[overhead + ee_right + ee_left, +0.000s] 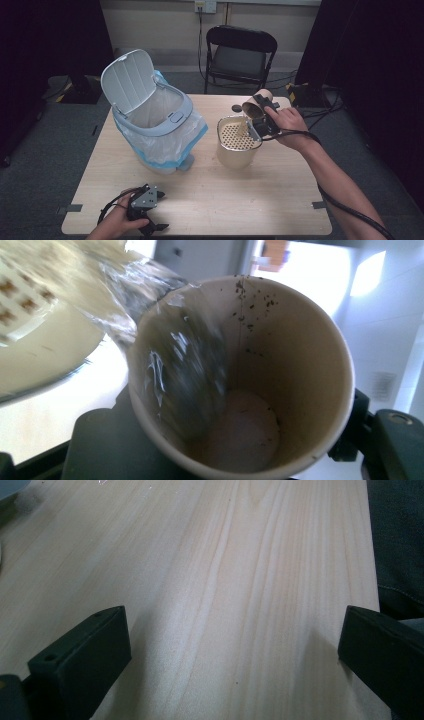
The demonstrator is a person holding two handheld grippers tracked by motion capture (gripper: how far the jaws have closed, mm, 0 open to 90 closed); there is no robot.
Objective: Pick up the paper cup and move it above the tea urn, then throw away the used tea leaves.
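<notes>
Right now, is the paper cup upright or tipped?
Tipped. The paper cup, clamped in the right gripper, leans mouth-down over the strainer container; liquid runs out along its inner wall.

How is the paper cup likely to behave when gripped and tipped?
The paper cup looks thin-walled, so it probably dents if squeezed hard. Nearly emptied over the strainer pot, it likely feels light. Its wet inside may soften it.

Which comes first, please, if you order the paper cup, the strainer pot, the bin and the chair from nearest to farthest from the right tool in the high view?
1. Paper cup, held in the right tool.
2. Strainer pot, just below-left.
3. Bin, left across the table.
4. Chair, behind the table; too close to the bin to rank surely.
</notes>
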